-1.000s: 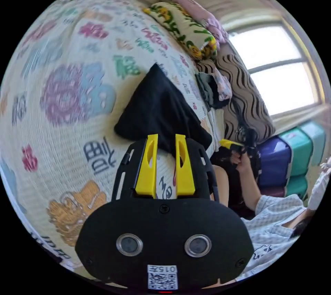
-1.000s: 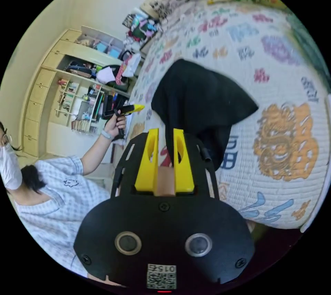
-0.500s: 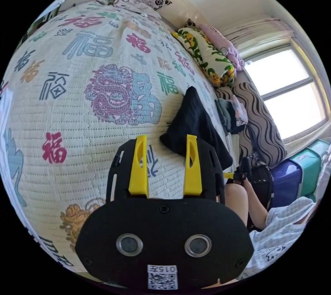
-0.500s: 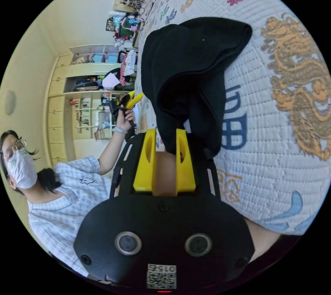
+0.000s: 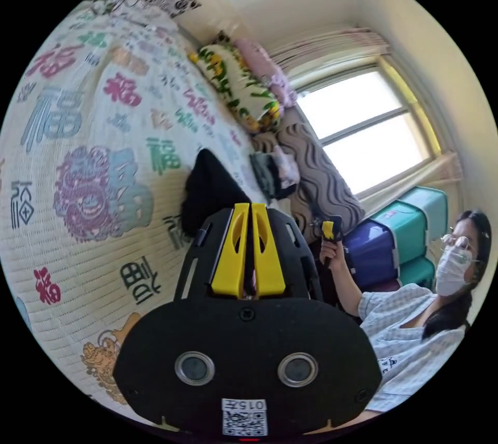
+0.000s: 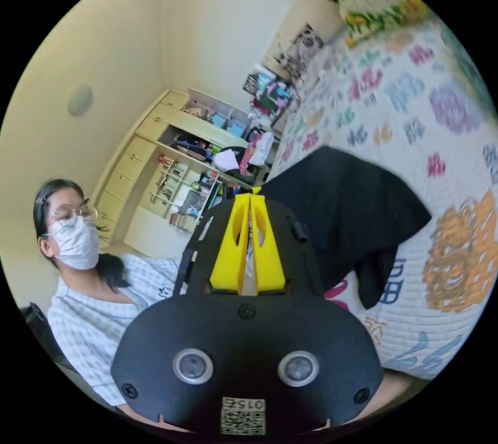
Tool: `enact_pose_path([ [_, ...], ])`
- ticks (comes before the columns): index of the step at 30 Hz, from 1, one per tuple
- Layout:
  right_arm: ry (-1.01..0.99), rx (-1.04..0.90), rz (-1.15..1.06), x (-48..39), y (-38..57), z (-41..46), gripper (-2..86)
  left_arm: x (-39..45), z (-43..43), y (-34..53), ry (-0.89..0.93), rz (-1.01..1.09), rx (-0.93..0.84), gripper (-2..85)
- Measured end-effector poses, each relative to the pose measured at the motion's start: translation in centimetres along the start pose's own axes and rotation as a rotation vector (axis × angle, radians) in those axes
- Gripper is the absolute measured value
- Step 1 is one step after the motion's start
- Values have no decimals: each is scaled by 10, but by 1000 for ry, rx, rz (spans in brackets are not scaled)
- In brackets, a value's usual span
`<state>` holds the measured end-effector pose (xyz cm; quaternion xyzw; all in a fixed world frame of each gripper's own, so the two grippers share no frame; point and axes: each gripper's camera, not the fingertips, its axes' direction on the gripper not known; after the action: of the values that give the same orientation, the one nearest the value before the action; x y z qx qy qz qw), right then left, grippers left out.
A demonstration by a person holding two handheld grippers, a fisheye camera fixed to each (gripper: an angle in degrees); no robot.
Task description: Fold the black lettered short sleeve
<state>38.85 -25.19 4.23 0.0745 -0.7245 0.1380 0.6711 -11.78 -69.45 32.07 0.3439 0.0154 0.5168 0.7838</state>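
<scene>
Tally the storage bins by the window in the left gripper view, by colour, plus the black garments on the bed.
Teal storage bins: 2
Dark blue storage bins: 1
Black short sleeve on the quilt: 1
Total: 4

printed bedspread (image 5: pixel 78 153): black shirt (image 6: pixel 353 205), pillows (image 5: pixel 236 86) on it.

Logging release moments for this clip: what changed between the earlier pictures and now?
Both tools let go. The right tool, earlier clamped on the black shirt, now sits shut and empty; the left tool opened, then closed empty. The shirt stays bunched on the quilt.
</scene>
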Motion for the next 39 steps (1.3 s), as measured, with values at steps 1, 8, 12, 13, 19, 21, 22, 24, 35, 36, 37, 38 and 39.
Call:
enact_pose_path([
  [1, 91, -10, -74, -27, -1, -3, -1, 27, -16, -2, 36, 47, 27, -8],
  [8, 370, -262, -258, -116, 75, 108, 127, 186, -88, 2, 228, 261, 152, -8],
  [12, 504, -296, -426, -156, 133, 229, 165, 279, -122, 26, 160, 348, 235, -8],
  [13, 537, -293, -425, -161, 141, 256, 183, 301, -132, 36, 115, 371, 260, -8],
  [19, 705, -190, -458, -182, 176, 315, 205, 373, -187, 77, 139, 428, 280, -8],
  [21, 743, -156, -467, -185, 181, 321, 202, 386, -202, 88, 180, 433, 290, -8],
  [22, 724, -133, -465, -187, 185, 324, 201, 394, -213, 94, 195, 436, 309, -8],
  [24, 649, -140, -477, -192, 189, 332, 193, 404, -228, 102, 209, 440, 346, -8],
  [35, 282, -234, -598, -212, 171, 310, -4, 419, -369, 106, 161, 481, 596, -8],
  [36, 205, -200, -590, -212, 157, 294, -4, 419, -382, 99, 145, 480, 620, -8],
  [37, 151, -166, -600, -214, 142, 278, -4, 418, -391, 88, 117, 468, 636, -8],
  [38, 134, -152, -605, -214, 134, 270, -4, 418, -394, 81, 101, 464, 634, -8],
  [39, 116, -130, -614, -213, 119, 254, -3, 419, -395, 66, 68, 468, 608, -8],
])
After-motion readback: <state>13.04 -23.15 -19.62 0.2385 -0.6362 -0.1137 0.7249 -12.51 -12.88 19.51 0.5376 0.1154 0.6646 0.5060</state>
